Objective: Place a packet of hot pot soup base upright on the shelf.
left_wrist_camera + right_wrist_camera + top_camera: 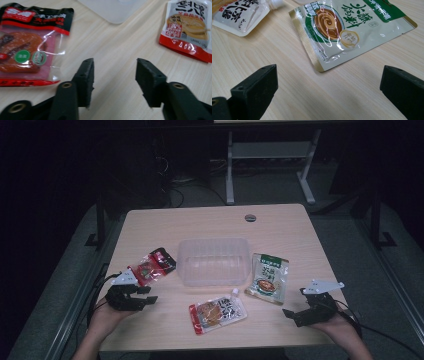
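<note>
The red pouch (27,42) is seen just left of the half-parted, empty left tool (115,75), lengthwise towards the tub (214,261).

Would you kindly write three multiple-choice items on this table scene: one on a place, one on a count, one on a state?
1. Where does the clear plastic container stand?
A. mid-table, between the packets
B. on the floor
C. in a hand

2. How many food packets lie on the table?
A. one
B. three
C. five

3. What is between the left gripper's jaws?
A. a packet
B. the container
C. nothing, only bare tabletop

Answers: 1 A, packets flank it; 2 B, the red packet, the spouted pouch, the green packet; 3 C, the jaws stand apart over wood.
</note>
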`<state>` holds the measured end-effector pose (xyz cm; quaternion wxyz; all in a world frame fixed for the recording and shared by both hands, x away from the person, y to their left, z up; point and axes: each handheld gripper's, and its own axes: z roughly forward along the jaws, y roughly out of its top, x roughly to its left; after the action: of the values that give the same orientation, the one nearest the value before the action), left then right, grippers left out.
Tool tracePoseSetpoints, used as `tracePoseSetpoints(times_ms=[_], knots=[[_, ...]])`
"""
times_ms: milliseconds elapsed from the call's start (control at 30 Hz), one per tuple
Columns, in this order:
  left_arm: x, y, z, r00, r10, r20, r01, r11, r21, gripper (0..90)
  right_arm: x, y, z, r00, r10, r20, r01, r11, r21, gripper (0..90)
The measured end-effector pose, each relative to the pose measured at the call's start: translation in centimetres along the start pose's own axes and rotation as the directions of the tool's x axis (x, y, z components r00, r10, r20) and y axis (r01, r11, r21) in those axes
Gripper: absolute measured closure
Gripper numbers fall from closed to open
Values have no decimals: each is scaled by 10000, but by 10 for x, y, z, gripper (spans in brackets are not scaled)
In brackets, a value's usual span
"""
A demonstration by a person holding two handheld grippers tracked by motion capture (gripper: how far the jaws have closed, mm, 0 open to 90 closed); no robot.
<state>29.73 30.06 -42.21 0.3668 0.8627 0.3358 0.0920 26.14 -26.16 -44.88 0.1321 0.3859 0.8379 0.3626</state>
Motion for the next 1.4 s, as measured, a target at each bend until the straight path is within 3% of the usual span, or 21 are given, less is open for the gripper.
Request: tracePoseSetpoints(times_ms=[367, 867, 1133, 1267, 1400], knots=[[23, 14, -10, 9992, -326, -214, 324, 9994, -85, 890, 2, 1, 1, 10000, 20, -45, -20, 10000, -7, 14], [55, 28, -9, 9915, -317, -1264, 309, 9995, -84, 898, 2, 1, 3, 9999, 41, -91, -41, 10000, 3, 14], [75, 39, 8, 9825, -531, -1784, 523, 9986, -94, 898, 2, 2, 5, 9999, 33, -101, -32, 9999, 95, 15], [84, 43, 16, 9779, -461, -2039, 500, 9987, 140, 898, 2, 1, 5, 9999, 55, -100, -55, 9999, 87, 15], [95, 45, 26, 9714, -711, -2265, 775, 9968, 196, 898, 2, 0, 4, 9999, 100, -80, -99, 9998, 143, 15]])
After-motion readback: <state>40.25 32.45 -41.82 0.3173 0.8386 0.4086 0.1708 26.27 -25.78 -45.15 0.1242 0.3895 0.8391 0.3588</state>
